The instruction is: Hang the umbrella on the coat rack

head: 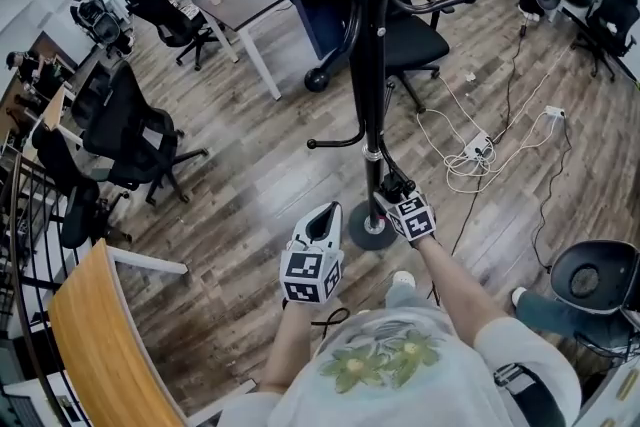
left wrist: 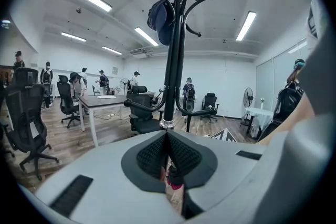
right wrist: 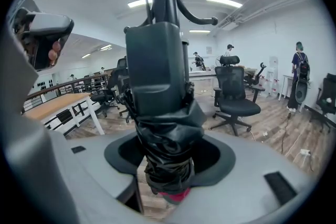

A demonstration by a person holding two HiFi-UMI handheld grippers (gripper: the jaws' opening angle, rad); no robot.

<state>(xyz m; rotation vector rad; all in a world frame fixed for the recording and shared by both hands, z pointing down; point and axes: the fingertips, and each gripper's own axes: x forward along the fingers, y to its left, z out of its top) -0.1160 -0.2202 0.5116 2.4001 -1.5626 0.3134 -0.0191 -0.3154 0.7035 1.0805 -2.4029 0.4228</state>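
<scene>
Jaws of the left gripper [head: 322,220] sit together with nothing between them, low and just left of centre in the head view. They point toward the coat rack [head: 370,65], whose black pole runs down the middle of the frame to its round base [head: 360,237]. In the left gripper view we see 1 dark cap-like thing [left wrist: 160,18] on an upper arm, while the lower curled hooks [left wrist: 142,108] are bare. Just right of the pole's foot, the right gripper [head: 398,200] is clamped on the umbrella [right wrist: 157,113]. It is folded and black, and its boxy end stands up past the jaws, close before the pole in the right gripper view. We judge the step in hand to be bringing the umbrella up to a hook. To do it well, we would hold the clamp firm, choose a bare hook and approach from its open end, so the catching part passes over the ball tip. We would release only once the weight rests on the hook. We can make out no strap or loop, so we cannot tell which part will catch. The free left gripper could steady the pole.
</scene>
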